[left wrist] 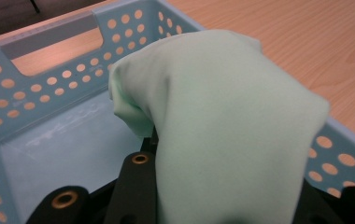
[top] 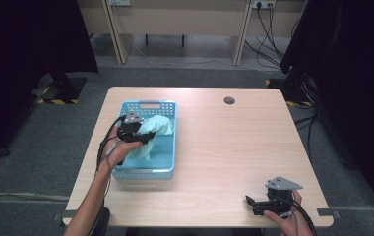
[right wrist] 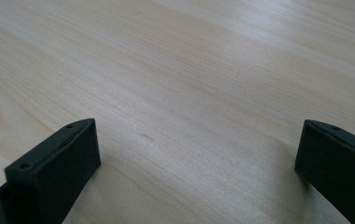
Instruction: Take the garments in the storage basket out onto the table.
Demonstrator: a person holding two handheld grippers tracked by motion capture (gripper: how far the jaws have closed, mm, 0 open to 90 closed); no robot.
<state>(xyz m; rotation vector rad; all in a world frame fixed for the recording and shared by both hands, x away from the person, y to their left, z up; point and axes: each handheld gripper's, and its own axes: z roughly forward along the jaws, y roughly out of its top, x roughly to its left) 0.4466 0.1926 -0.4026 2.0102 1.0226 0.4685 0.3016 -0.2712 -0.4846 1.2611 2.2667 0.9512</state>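
A mint green cloth point(top: 156, 128) hangs bunched over a light blue perforated basket point(top: 168, 167) on the left part of the wooden table point(top: 234, 147). My left gripper point(top: 145, 137) is above the basket's left half, shut on the cloth. In the left gripper view the cloth point(left wrist: 222, 121) drapes over the jaws and hides their tips, with the basket's handle wall point(left wrist: 49, 56) behind it. My right gripper point(top: 251, 204) rests low at the table's front right, apart from everything. Its jaws stand wide open over bare wood point(right wrist: 199, 154).
A small dark round grommet point(top: 229, 100) is set in the table near the far edge. Beyond the table stand pale desks and loose cables point(top: 268, 44) on grey carpet. Dark curtains flank both sides.
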